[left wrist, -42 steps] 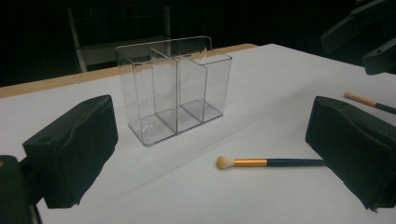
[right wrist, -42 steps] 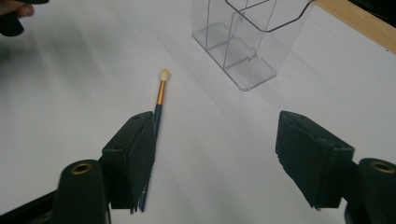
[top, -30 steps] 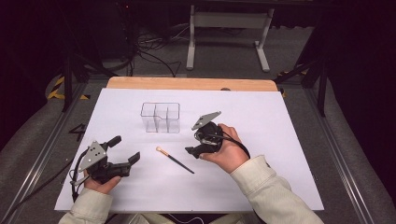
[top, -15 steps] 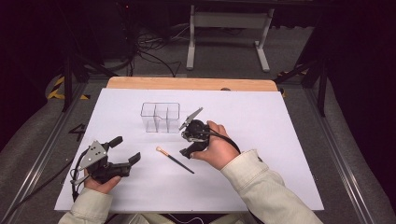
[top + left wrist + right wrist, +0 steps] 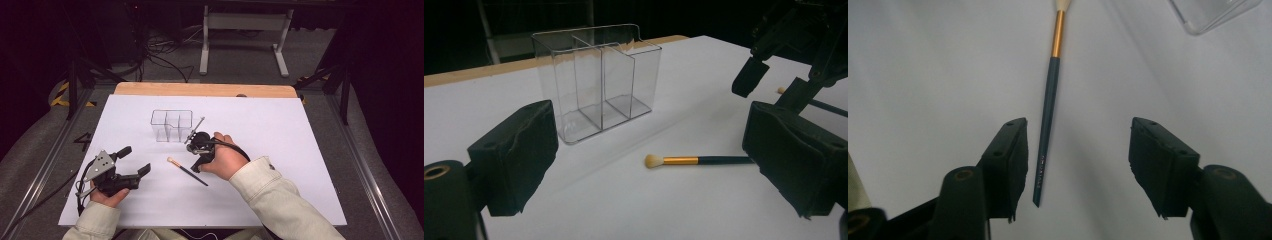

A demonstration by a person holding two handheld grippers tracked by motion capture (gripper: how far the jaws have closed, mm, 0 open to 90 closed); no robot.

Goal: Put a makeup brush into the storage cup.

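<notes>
Closing our right gripper (image 5: 1075, 165) around the makeup brush (image 5: 1050, 95), jaws half-wide and not yet pinching its dark handle, we've lifted nothing: it lies flat on the white table (image 5: 300, 150) beside the empty clear organizer (image 5: 171, 125). Our left gripper (image 5: 134, 160) rests wide open; nothing blocks the way

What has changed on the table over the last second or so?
The right gripper slid left across the white sheet to the makeup brush. Its jaws have just been closing, with the handle between them but not yet gripped. The left gripper, the brush and the clear organizer stayed put.
</notes>
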